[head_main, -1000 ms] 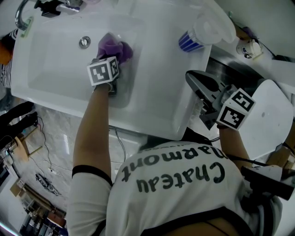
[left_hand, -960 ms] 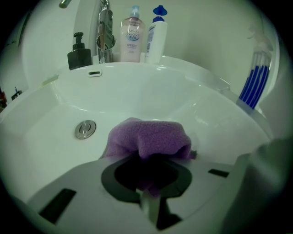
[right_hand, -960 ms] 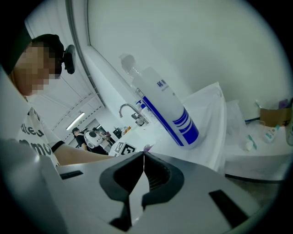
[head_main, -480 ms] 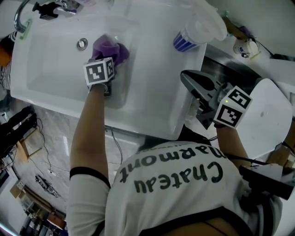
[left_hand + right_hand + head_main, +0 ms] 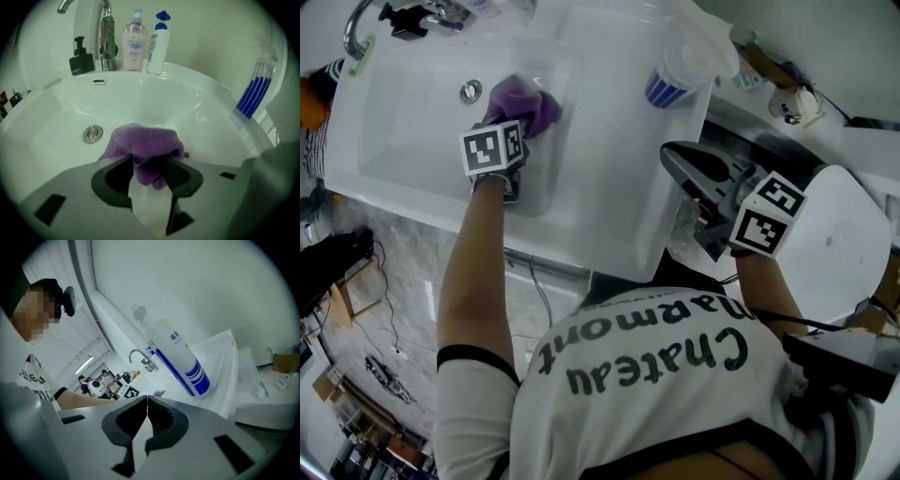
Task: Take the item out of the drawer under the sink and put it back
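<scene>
Left gripper (image 5: 149, 160): over the sink basin, jaws opening. A fold of the purple cloth (image 5: 145, 143) lies between them, and the pads stand apart enough that they look loose on it rather than pinching.
Purple cloth: bunched in a heap on the floor of the white sink (image 5: 211, 122), just beside the round metal drain (image 5: 93, 134). Most of it spills out ahead of the jaw tips.
Head view check: the cloth (image 5: 525, 103) sits in the basin right of the drain (image 5: 470, 90), with the marker cube of the left gripper directly below it in frame.
Right gripper (image 5: 147, 411): jaws pressed together, nothing between them. It is held off the right side of the sink, well apart from the cloth.
Sink rim, back: faucet (image 5: 107, 37), black pump dispenser (image 5: 80, 60), clear pump bottle (image 5: 132, 42), white bottle with blue cap (image 5: 158, 44).
Sink rim, right: blue-striped spray bottle (image 5: 680, 66), lying tilted on the ledge.
</scene>
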Available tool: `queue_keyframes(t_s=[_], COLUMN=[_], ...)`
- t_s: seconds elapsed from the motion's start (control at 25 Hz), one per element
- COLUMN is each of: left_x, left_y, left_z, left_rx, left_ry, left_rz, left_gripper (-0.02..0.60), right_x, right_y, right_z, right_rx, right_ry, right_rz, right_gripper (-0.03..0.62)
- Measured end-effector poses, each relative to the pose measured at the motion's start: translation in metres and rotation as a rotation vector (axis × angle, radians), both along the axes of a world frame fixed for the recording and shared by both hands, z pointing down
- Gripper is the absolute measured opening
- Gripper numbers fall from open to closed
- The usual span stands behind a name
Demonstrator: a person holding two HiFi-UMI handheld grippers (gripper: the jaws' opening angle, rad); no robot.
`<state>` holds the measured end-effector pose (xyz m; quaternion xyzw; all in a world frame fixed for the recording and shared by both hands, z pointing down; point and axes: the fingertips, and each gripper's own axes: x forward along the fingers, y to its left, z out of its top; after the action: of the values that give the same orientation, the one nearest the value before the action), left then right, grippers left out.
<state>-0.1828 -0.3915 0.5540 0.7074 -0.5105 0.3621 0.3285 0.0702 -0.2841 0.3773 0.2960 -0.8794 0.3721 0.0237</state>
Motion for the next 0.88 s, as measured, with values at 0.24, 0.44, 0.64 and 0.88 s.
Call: queue_keyframes(t_s=[0.24,0.44,0.64,0.88], left_x=[-0.004,0.000,0.007,0.022], left_y=[0.001,0.009,0.022,0.057], left_z=[-0.031,-0.057,-0.093,-0.156], left_rx=[0.110,0.180,0.278,0.437], left_ry=[-0.001,0.016,0.092,0.204], left_rz=[-0.054,-0.085,-0.144,-0.212], left_gripper=[0.166,0.166,0.163,0.101], right_x=[-0.004,-0.004,-0.007,-0.026], right_y=[0.012,0.026,0.036,0.045], right_z=[-0.010,-0.019,-0.034,-0.059], right_rx=[0.020,0.035,0.070,0.136], right_ry=[-0.012,-0.019,-0.035,-0.074], right_rz=[-0.032,-0.062,-0.096,-0.202], right_gripper=[0.012,0.012,0.012,0.012])
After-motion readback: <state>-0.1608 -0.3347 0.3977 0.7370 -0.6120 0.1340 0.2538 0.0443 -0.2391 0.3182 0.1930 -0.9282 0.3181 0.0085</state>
